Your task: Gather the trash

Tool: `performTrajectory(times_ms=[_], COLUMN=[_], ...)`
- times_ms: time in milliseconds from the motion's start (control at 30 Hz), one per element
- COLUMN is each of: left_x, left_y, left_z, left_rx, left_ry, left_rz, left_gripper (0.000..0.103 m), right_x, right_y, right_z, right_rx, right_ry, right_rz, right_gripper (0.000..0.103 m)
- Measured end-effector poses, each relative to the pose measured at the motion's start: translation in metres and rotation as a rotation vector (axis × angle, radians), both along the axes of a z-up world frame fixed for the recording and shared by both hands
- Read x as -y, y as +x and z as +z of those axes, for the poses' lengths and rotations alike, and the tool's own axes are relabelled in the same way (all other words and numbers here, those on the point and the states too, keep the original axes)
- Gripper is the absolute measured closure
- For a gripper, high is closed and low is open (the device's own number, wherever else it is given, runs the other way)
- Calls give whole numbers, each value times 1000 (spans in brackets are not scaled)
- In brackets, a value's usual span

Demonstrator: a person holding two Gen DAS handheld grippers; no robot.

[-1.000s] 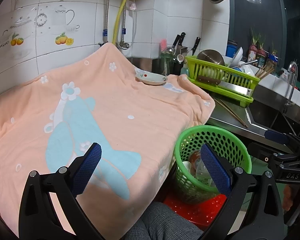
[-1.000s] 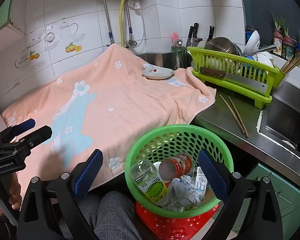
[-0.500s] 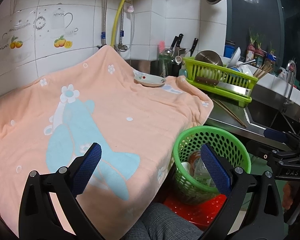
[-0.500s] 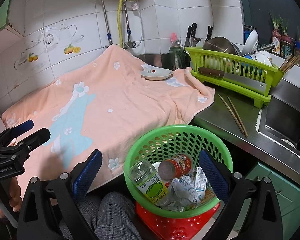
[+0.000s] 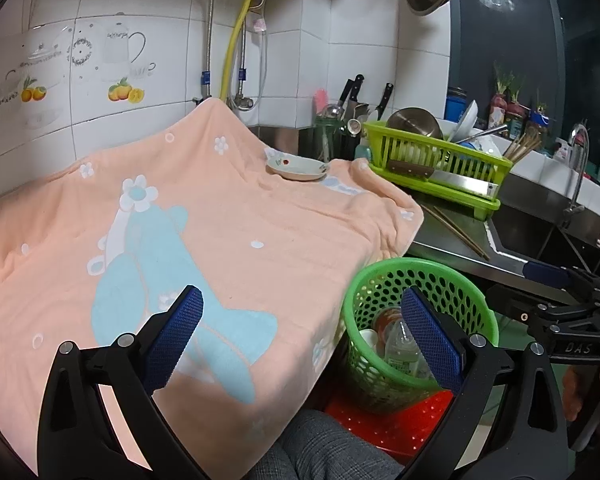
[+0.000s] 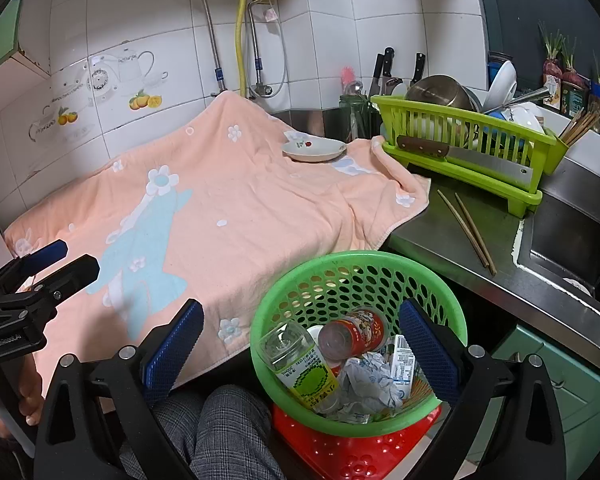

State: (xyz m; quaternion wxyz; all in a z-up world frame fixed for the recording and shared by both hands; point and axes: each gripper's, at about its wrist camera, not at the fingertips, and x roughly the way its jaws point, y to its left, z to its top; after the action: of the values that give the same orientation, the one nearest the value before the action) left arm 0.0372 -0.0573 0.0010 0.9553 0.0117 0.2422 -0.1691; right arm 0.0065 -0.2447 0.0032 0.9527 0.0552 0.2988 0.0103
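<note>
A plate (image 6: 314,149) sits on the peach towel (image 6: 228,208). In the green basket (image 6: 300,408), the red can (image 6: 352,334) lies tilted, lid toward the towel. Left gripper (image 5: 300,336) and right gripper (image 6: 300,344) are both spread, empty.

A peach flowered towel (image 6: 236,200) covers the bench, bearing a small white ceramic dish (image 6: 314,150); two wooden chopsticks (image 6: 466,230), perhaps bamboo, lie beside a lime plastic dish rack (image 6: 466,148).

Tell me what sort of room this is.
A home kitchen, most likely: a green dish rack holding a pot and a cleaver sits beside a steel sink, and knives stand against the tiled wall.
</note>
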Motion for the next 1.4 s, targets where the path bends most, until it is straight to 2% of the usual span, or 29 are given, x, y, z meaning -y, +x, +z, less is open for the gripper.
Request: performTrajectory(times_ms=[1400], left_x=[4], left_y=[-4], left_z=[-2], left_rx=[11], left_ry=[-6], left_rz=[7], left_gripper=[5], right_x=[-4], right_y=[-1], right_z=[0], right_rx=[2], right_ry=[8], right_rz=[6], right_gripper=[8])
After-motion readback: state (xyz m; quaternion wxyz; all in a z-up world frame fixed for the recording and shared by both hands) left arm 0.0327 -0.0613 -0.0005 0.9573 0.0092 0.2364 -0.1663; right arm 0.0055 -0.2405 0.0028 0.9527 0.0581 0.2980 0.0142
